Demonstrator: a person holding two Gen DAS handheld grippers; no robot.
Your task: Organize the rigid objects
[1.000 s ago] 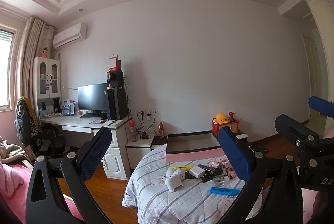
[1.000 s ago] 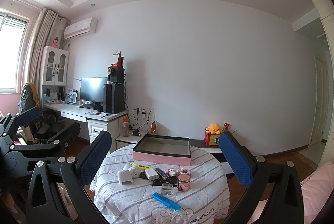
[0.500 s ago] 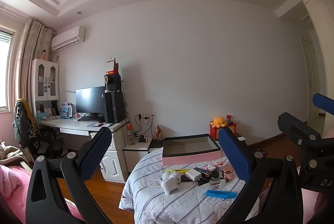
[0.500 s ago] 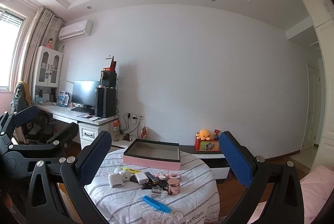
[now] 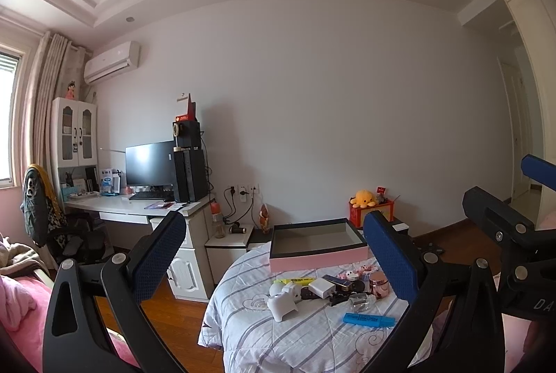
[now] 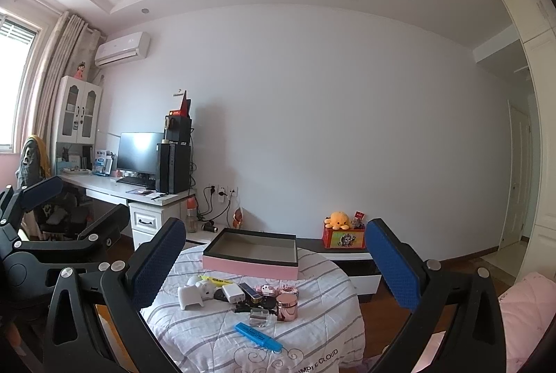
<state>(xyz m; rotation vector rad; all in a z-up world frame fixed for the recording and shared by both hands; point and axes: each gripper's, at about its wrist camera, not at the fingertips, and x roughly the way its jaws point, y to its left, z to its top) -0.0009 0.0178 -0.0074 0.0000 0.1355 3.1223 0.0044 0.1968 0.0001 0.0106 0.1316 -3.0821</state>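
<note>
A round table under a striped white cloth carries a pink box with a dark rim, lying open. In front of the box lies a cluster of small items: a white pig figure, a white charger, a rose metallic jar, a yellow highlighter and a blue highlighter. My left gripper and right gripper are both open, empty, and well short of the table.
A white desk with monitor and speakers stands at the left wall, with a draped chair beside it. A low cabinet holds an orange plush on a red box. Pink bedding lies at the right. Wooden floor surrounds the table.
Both views have shifted slightly; the table sits a little lower and further left in each frame. Both grippers stay open, and nothing on the table has moved.
</note>
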